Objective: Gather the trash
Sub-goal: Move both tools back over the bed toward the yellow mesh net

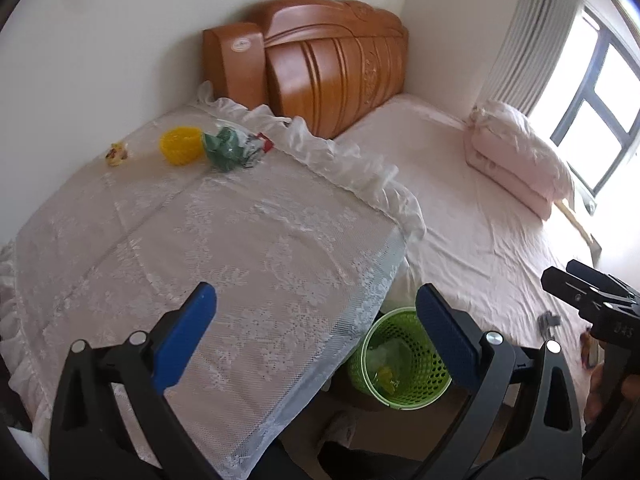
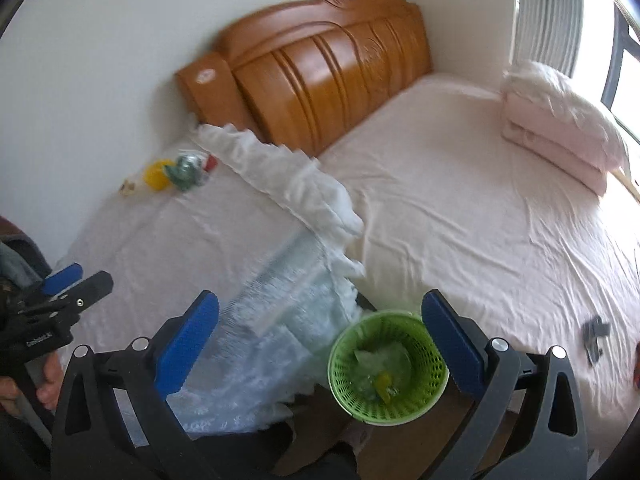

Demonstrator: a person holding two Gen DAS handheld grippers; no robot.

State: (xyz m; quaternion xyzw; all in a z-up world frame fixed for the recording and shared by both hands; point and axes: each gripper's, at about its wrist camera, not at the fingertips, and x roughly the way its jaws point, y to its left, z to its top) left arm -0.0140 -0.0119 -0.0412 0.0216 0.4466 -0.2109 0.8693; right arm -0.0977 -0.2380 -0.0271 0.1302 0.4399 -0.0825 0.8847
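Observation:
A green mesh trash basket [image 1: 396,364] [image 2: 386,368] stands on the floor between the lace-covered table [image 1: 224,248] and the bed; wrappers lie inside it. At the table's far end lie a crumpled green wrapper [image 1: 226,148] [image 2: 185,172], a yellow mesh cup [image 1: 181,145] [image 2: 157,175] and a small yellow scrap [image 1: 117,154] [image 2: 129,187]. My left gripper [image 1: 316,308] is open and empty above the table's near corner. My right gripper [image 2: 320,316] is open and empty above the basket; it also shows in the left wrist view [image 1: 588,296].
A bed with a pink sheet [image 2: 460,208], a wooden headboard [image 1: 332,68] and a folded pink quilt [image 1: 516,156] fills the right side. A small grey object [image 2: 596,336] lies on the bed. A window is at far right. White wall runs behind the table.

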